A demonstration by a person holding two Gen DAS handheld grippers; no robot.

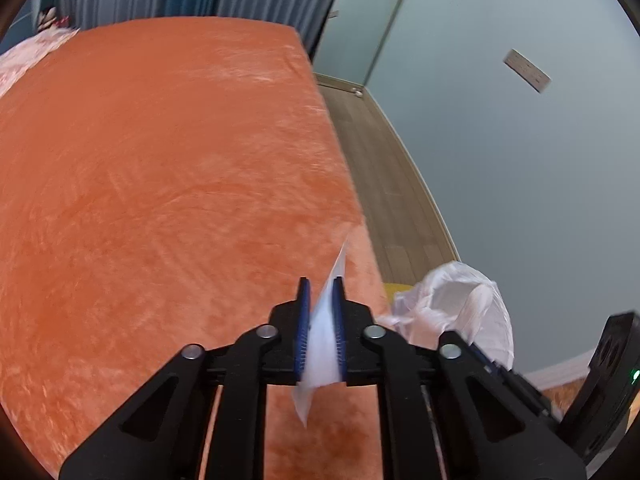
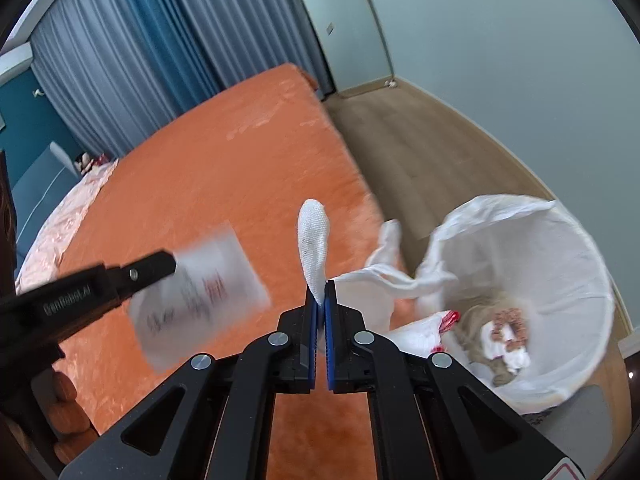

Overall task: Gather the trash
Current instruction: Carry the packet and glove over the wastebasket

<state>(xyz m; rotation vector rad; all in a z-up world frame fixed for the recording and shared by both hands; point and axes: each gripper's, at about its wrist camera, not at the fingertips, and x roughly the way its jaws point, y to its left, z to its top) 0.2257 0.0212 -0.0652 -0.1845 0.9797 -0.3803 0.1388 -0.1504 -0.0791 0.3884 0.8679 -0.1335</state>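
My left gripper (image 1: pixel 321 280) is shut on a flat white plastic wrapper (image 1: pixel 320 344), seen edge-on between its blue pads above the orange bed cover (image 1: pixel 160 160). In the right wrist view that left gripper (image 2: pixel 170 262) reaches in from the left, holding the wrapper (image 2: pixel 200 300), which has dark and red print. My right gripper (image 2: pixel 321 284) is shut on a white woven cloth scrap (image 2: pixel 314 240) that sticks up from its tips. A bin with a white liner (image 2: pixel 560 248) stands on the floor to the right of the bed, with trash (image 2: pixel 500 332) inside.
The bin liner (image 1: pixel 456 300) shows at the bed's right edge in the left wrist view. A wooden floor strip (image 2: pixel 420 152) runs between bed and pale wall. Blue-grey curtains (image 2: pixel 120 60) hang behind the bed. Pink bedding (image 2: pixel 68 220) lies at its far left.
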